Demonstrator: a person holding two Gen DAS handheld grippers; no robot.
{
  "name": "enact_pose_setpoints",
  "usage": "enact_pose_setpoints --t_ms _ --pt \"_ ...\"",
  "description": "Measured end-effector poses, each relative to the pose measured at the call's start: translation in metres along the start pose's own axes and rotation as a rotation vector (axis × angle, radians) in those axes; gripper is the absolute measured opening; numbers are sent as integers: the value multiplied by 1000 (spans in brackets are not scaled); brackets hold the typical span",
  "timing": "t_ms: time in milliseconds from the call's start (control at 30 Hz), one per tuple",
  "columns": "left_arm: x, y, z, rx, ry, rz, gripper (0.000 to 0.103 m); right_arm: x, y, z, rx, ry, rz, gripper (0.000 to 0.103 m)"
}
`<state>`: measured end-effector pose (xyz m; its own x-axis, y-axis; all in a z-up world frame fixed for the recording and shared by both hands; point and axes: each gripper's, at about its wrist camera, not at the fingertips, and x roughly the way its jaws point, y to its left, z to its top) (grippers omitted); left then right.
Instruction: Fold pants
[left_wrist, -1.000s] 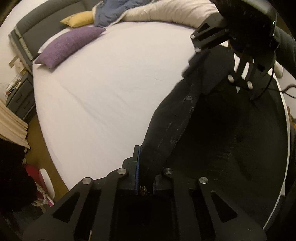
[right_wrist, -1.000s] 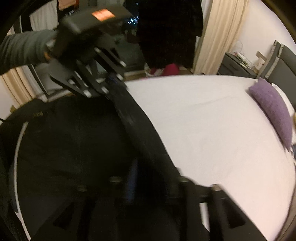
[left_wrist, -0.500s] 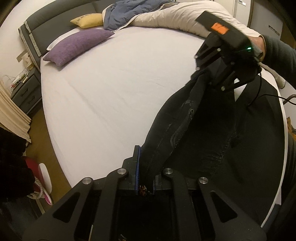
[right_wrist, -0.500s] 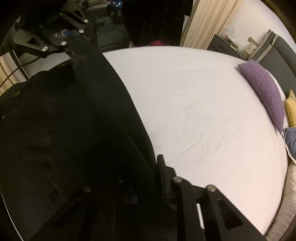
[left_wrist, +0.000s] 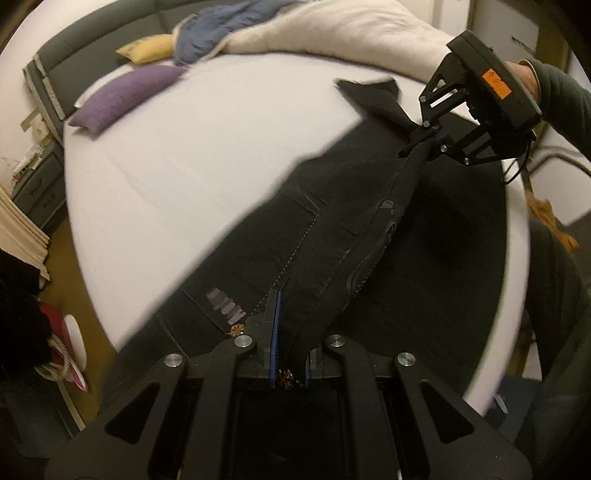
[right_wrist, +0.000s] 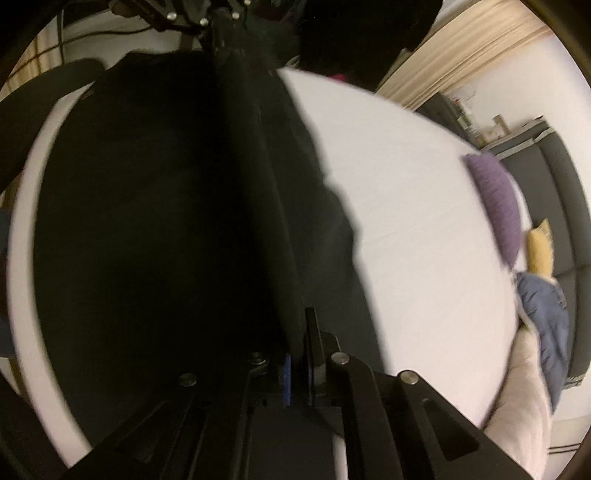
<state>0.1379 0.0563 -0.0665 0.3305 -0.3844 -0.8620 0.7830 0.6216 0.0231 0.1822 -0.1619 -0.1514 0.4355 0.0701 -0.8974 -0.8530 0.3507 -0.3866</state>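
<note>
The left wrist view shows stitching, a back pocket and a blurred label on the black pants (left_wrist: 332, 236) — detail the right wrist view loses, where the same cloth (right_wrist: 166, 221) is a nearly featureless dark mass. The right wrist view alone shows the cream curtain (right_wrist: 454, 51) beyond the bed.

The left gripper (left_wrist: 290, 354) is clamped on a bunched edge of the pants, cloth pinched between its blue-padded fingers. Ahead of it and to the right, the right gripper (left_wrist: 430, 142) pinches the far end of the same raised fold, held by a hand (left_wrist: 524, 75) in a dark sleeve. From its own camera the right gripper (right_wrist: 299, 365) is nearly closed, with the dark cloth gripped between its fingers.

The pants lie spread on the white bed (left_wrist: 166, 177) between the two grippers, one leg end (left_wrist: 369, 92) reaching past the right gripper. Far to the left gripper's left sit a purple pillow (left_wrist: 125, 96), a yellow pillow (left_wrist: 147, 53), a blue quilt (left_wrist: 218, 29) and a grey headboard (left_wrist: 85, 48) — a nightstand (left_wrist: 33, 192) stands beside the bed.
</note>
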Motion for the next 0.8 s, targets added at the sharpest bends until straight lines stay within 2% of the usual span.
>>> enact_pose_setpoints --t_ms 133,200,300,467,633,800 --pt "4 -38 -32 -8 32 7 8 4 45 -17 16 30 6 6" --pt "3 -57 -45 25 35 48 8 5 61 -17 16 43 -2 6" --pt "-4 -74 -57 21 21 45 8 0 83 -18 -5 67 -26 6" --pt "-11 -80 -66 8 4 33 8 -13 98 -19 -16 84 -61 6" --pt "-10 -81 -67 17 12 36 8 -8 108 -9 -19 115 -77 6" --pt "-11 -79 -67 27 12 39 8 -10 119 -13 14 115 -90 6"
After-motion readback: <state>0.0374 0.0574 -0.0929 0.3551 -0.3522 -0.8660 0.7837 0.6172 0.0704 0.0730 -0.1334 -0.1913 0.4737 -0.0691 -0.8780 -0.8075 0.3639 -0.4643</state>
